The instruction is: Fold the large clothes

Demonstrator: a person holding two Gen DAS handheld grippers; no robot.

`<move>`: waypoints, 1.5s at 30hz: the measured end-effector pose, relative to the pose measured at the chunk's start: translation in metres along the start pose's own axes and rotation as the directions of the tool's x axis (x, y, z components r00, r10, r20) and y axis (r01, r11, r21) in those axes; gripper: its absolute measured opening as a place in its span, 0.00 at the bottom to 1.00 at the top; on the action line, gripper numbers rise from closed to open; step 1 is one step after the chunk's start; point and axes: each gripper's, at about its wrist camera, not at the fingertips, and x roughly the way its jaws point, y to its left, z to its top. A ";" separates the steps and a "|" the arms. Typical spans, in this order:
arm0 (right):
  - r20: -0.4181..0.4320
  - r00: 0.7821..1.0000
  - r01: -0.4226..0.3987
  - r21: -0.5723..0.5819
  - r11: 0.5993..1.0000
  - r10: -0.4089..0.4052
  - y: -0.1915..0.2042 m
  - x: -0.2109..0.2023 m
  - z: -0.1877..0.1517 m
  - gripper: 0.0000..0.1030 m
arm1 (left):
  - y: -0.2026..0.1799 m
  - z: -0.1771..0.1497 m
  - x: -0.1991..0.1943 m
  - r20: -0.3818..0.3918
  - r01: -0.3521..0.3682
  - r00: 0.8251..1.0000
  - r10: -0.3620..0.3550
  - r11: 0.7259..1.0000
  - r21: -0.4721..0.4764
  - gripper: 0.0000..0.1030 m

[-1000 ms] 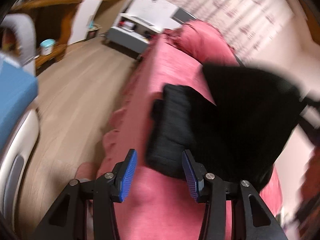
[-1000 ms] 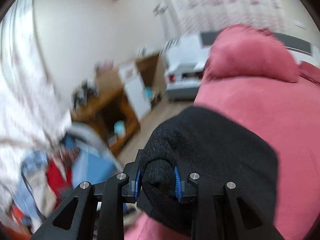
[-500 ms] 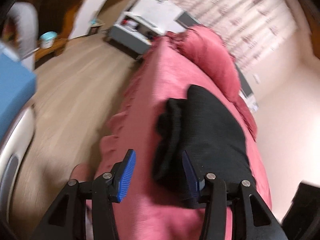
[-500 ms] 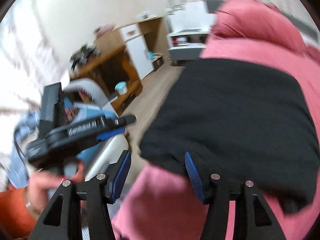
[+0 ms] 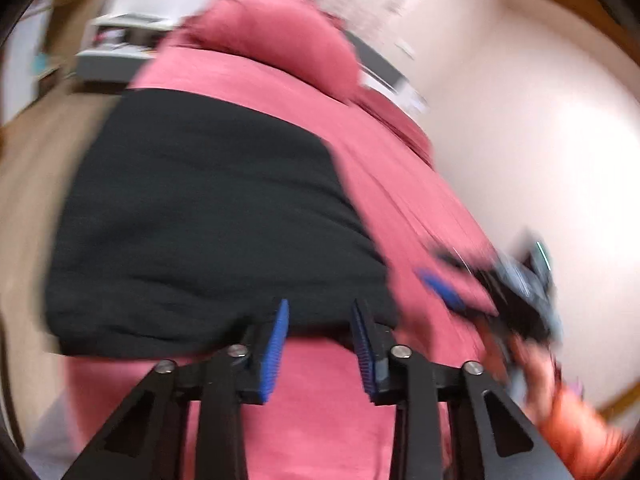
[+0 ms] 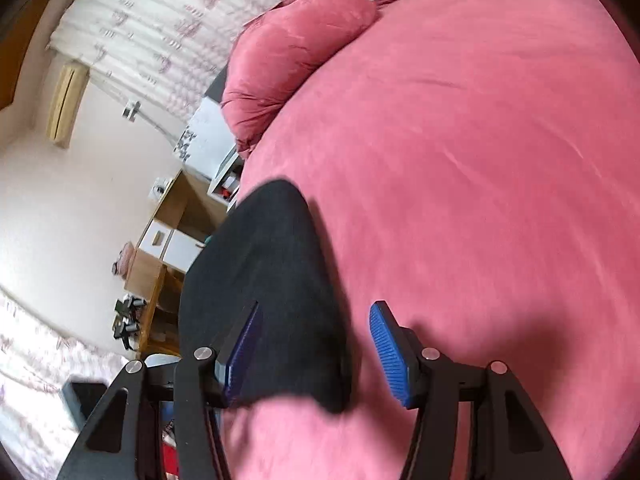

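Observation:
A black garment [image 5: 208, 220] lies folded flat on the pink bed cover [image 5: 328, 420], near the bed's left side. My left gripper [image 5: 320, 336] is at the garment's near edge. Its jaws are closing, with the hem just between the tips and the pads still clear of it. My right gripper [image 6: 316, 344] stands open over the garment's [image 6: 264, 280] right edge. Its left finger is above the cloth and its right finger above the bare cover [image 6: 480, 200]. In the left wrist view the right gripper is a blur at the right, where one of its blue pads [image 5: 440, 286] shows.
A pink pillow [image 6: 300, 52] lies at the head of the bed. A hand with an orange sleeve [image 5: 576, 420] holds the right gripper. Wooden shelves and white cabinets [image 6: 168, 240] stand along the wall past the bed's left side. A patterned curtain [image 6: 160, 20] hangs behind.
The right gripper let go of the black garment, opened, and swung down to its right edge. The garment now lies flat. The left gripper moved to its near hem and its jaws narrowed.

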 end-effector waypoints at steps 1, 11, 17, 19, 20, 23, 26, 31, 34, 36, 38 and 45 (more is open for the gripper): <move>-0.012 1.000 -0.007 -0.022 1.000 0.007 0.000 0.011 0.018 0.56 | -0.018 -0.002 0.006 0.005 0.018 1.000 -0.018 0.998 0.052 0.28; -0.119 0.985 -0.125 0.039 0.991 0.128 -0.032 0.056 0.059 0.56 | -0.036 -0.010 0.071 -0.124 -0.036 0.992 0.029 0.998 -0.054 0.10; -0.116 0.983 -0.134 0.048 0.990 0.139 -0.058 0.047 0.037 0.56 | -0.035 0.000 0.083 -0.071 -0.057 0.996 0.046 0.985 -0.164 0.45; -0.118 0.979 -0.159 0.062 0.985 0.165 -0.062 0.042 0.026 0.56 | -0.036 0.009 0.092 -0.077 -0.090 0.994 0.076 0.977 -0.195 0.55; -0.118 0.978 -0.164 0.070 0.984 0.171 -0.063 0.042 0.022 0.56 | -0.033 0.015 0.099 -0.090 -0.118 0.991 0.100 0.965 -0.233 0.55; -0.118 0.978 -0.165 0.074 0.984 0.172 -0.064 0.038 0.012 0.56 | -0.023 0.025 0.115 -0.113 -0.174 0.983 0.142 0.915 -0.363 0.38; -0.115 0.977 -0.172 0.076 0.982 0.180 -0.066 0.030 0.010 0.55 | -0.019 0.029 0.105 -0.116 -0.152 0.986 0.118 0.920 -0.362 0.18; -0.100 0.974 -0.203 0.013 0.979 0.203 -0.060 0.016 0.029 0.49 | -0.025 0.023 0.045 -0.055 -0.068 0.997 0.058 0.976 -0.205 0.14; -0.143 0.966 -0.219 -0.018 0.975 0.215 -0.046 0.043 0.051 0.49 | 0.006 0.003 0.039 -0.073 0.007 0.997 -0.031 0.954 -0.298 0.12; -0.177 0.959 -0.226 -0.006 0.974 0.222 -0.037 0.069 0.064 0.49 | 0.011 -0.001 0.043 -0.072 0.032 0.996 -0.056 0.955 -0.294 0.11; -0.211 0.953 -0.218 0.023 0.976 0.218 -0.029 0.100 0.081 0.49 | -0.001 -0.003 0.042 -0.066 0.024 0.997 -0.041 0.972 -0.232 0.11; -0.351 0.926 -0.170 -0.055 0.984 0.141 0.008 0.176 0.108 0.20 | -0.009 0.001 0.067 -0.090 0.013 0.996 -0.027 0.988 -0.153 0.08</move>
